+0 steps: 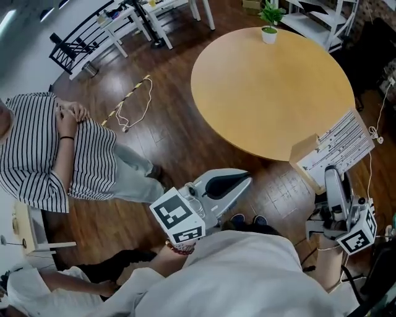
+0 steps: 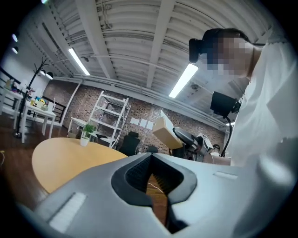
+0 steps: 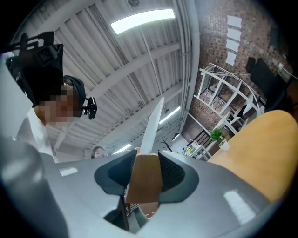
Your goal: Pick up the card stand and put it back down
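Observation:
The card stand (image 1: 306, 156) is a light wooden block with a white printed card (image 1: 339, 145) slotted in it. My right gripper (image 1: 331, 177) is shut on the block and holds it tilted in the air at the near right rim of the round table (image 1: 272, 86). In the right gripper view the wooden block (image 3: 144, 179) is pinched between the dark pads, and the card (image 3: 152, 125) rises edge-on above it. My left gripper (image 1: 240, 181) hangs over the floor in front of the table, shut and empty. The left gripper view shows the lifted stand (image 2: 165, 132) beyond its own jaws.
A small potted plant (image 1: 270, 26) stands at the table's far edge. A person in a striped shirt (image 1: 55, 148) sits at the left. A cable (image 1: 133, 102) lies on the wooden floor, and white shelving (image 1: 322, 18) stands behind the table.

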`<act>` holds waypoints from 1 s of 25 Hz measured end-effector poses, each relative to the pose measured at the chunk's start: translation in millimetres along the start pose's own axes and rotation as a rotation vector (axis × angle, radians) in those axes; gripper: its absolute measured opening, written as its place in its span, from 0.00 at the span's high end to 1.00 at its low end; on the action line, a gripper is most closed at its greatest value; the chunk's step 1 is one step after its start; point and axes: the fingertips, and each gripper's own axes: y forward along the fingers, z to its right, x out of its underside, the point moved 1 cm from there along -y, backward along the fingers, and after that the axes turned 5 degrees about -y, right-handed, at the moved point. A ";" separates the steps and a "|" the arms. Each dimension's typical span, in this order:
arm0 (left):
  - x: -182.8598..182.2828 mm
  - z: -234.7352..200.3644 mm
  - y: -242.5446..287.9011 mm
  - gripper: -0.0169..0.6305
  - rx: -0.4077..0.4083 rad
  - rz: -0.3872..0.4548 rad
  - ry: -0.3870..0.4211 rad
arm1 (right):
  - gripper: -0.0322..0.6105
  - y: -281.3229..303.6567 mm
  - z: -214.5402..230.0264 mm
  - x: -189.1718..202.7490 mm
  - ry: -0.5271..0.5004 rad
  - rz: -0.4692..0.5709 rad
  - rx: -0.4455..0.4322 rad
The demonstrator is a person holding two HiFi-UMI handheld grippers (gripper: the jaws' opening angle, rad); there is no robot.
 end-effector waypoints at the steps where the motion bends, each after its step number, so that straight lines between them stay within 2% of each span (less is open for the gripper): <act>1: 0.3 1.0 2.4 0.97 0.001 -0.007 0.018 | 0.72 0.7 -0.2 -1.0 -0.009 -0.002 -0.004; 3: -2.2 2.8 8.3 0.97 0.018 0.000 0.025 | 0.72 1.9 0.9 -3.1 -0.029 -0.011 -0.008; 6: -5.9 7.0 14.6 0.97 0.044 0.030 -0.013 | 0.72 -2.3 5.7 -2.3 -0.031 -0.018 0.016; 10: -4.3 9.2 17.8 0.97 0.049 0.024 -0.017 | 0.72 -2.2 4.2 -2.3 -0.032 -0.017 0.013; 14: -8.0 15.5 19.6 0.97 0.051 0.032 -0.036 | 0.72 -9.8 6.7 -3.0 0.015 -0.012 0.053; 18: -5.9 16.3 19.4 0.97 0.037 0.028 -0.051 | 0.72 -9.6 11.1 -0.5 0.027 -0.019 0.033; 22: 7.5 4.0 13.5 0.97 0.006 0.005 -0.065 | 0.72 -13.8 44.7 31.2 0.112 -0.034 0.057; 25: 9.4 -23.5 7.6 0.97 -0.021 -0.010 -0.067 | 0.72 -3.2 86.4 58.5 0.177 -0.048 0.090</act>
